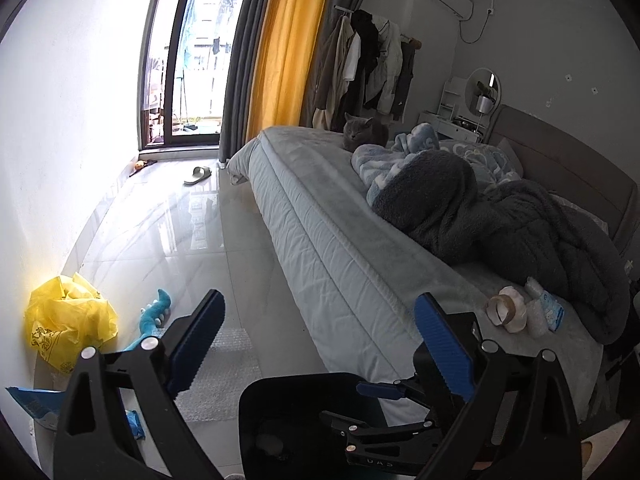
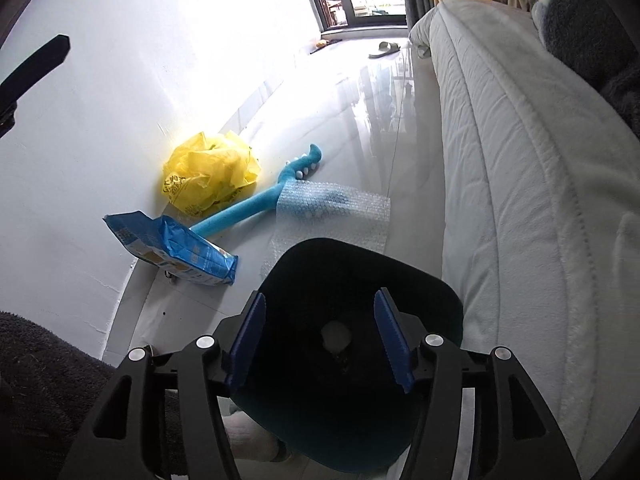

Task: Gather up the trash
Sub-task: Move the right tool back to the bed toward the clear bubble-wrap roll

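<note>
A dark bin [image 2: 360, 250] stands on the floor beside the bed. My right gripper [image 2: 321, 344] hangs open right over its mouth, with nothing between the blue pads. A white crumpled lump [image 2: 336, 336] lies at the bottom of the bin. Past the bin, a sheet of bubble wrap [image 2: 332, 210], a blue packet [image 2: 176, 246] and a crumpled yellow plastic bag [image 2: 208, 178] lie on the floor by the wall. My left gripper [image 1: 322, 340] is open and empty above the bin [image 1: 280, 386]. On the bed corner sit tape rolls [image 1: 506, 310] and a blue tissue packet [image 1: 552, 312].
A blue toy dinosaur [image 2: 256, 208] lies partly under the bubble wrap. The bed [image 2: 520, 160] runs along the right, with blankets and a grey cat [image 1: 364, 132] on it. A slipper [image 1: 198, 175] lies near the balcony door. A person's white-socked foot [image 2: 248, 432] stands by the bin.
</note>
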`<control>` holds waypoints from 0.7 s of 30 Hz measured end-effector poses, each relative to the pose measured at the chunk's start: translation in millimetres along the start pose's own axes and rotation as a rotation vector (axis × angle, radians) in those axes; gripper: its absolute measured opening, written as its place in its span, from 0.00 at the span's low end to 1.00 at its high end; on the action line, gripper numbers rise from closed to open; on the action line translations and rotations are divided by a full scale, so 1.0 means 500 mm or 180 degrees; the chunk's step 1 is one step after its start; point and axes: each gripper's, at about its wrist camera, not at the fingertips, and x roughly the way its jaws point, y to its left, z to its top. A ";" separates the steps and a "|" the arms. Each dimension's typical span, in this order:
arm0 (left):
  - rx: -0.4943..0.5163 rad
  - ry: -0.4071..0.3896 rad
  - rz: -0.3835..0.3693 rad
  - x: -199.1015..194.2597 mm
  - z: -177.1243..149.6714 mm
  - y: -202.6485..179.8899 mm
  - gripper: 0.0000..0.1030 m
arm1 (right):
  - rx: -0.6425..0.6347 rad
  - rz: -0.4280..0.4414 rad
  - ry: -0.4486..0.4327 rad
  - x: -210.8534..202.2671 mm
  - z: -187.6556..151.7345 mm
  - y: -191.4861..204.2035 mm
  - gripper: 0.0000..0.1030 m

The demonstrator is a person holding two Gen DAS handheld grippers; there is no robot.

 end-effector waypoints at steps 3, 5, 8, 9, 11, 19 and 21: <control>0.0018 -0.0063 -0.0010 -0.003 0.003 -0.021 0.95 | -0.0014 -0.0001 -0.0149 -0.045 -0.005 -0.013 0.59; 0.0032 -0.0182 0.0049 -0.009 0.006 -0.037 0.95 | -0.0054 -0.0035 -0.0234 -0.071 -0.007 -0.021 0.59; 0.0004 -0.0220 -0.0016 -0.009 0.013 -0.058 0.95 | -0.0098 -0.0139 -0.0353 -0.113 -0.017 -0.040 0.59; -0.0031 -0.0219 -0.0064 -0.006 0.014 -0.066 0.95 | -0.0106 -0.0171 -0.0389 -0.126 -0.020 -0.047 0.59; -0.0097 -0.0198 -0.0155 0.002 0.013 -0.084 0.95 | -0.0127 -0.0233 -0.0460 -0.154 -0.029 -0.063 0.59; 0.0067 -0.0198 -0.0249 0.035 0.009 -0.166 0.95 | -0.0187 -0.0607 -0.0740 -0.263 -0.061 -0.133 0.59; 0.0119 -0.0144 -0.0293 0.052 0.005 -0.180 0.95 | -0.0180 -0.0727 -0.0801 -0.288 -0.071 -0.153 0.59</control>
